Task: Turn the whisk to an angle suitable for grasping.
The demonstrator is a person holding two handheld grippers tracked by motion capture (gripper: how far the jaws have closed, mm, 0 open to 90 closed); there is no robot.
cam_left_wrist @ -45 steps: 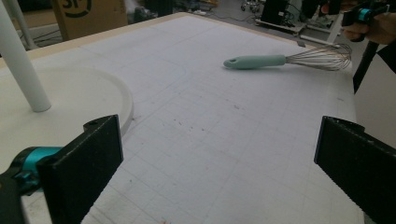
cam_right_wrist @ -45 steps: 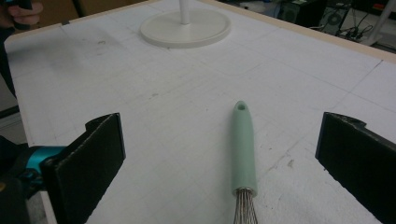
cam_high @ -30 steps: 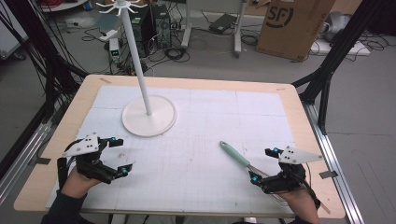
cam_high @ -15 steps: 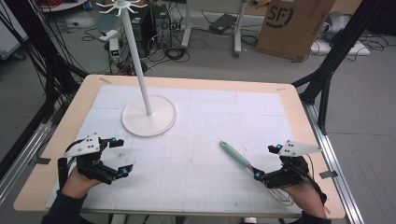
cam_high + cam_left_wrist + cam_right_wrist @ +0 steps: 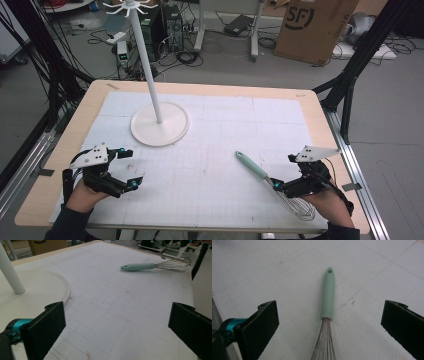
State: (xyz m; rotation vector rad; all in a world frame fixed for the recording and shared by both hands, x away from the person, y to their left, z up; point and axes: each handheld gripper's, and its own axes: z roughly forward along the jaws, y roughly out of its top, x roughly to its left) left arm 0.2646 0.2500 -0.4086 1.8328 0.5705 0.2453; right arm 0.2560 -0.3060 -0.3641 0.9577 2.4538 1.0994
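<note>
A whisk (image 5: pixel 270 181) with a mint-green handle is lying flat on the white mat of the worktop (image 5: pixel 310 107), near its front right corner, wire head pointing toward the person. The right tool (image 5: pixel 329 325) is hovering over the wire end with its jaws spread wide on either side, touching nothing. The left tool (image 5: pixel 116 327) is resting at the front left, jaws likewise spread, just beside the round base of a white stand (image 5: pixel 159 125).

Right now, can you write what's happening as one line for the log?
right gripper: open, jaws either side of whisk | whisk: flat on table | left gripper: open, holding nothing
</note>
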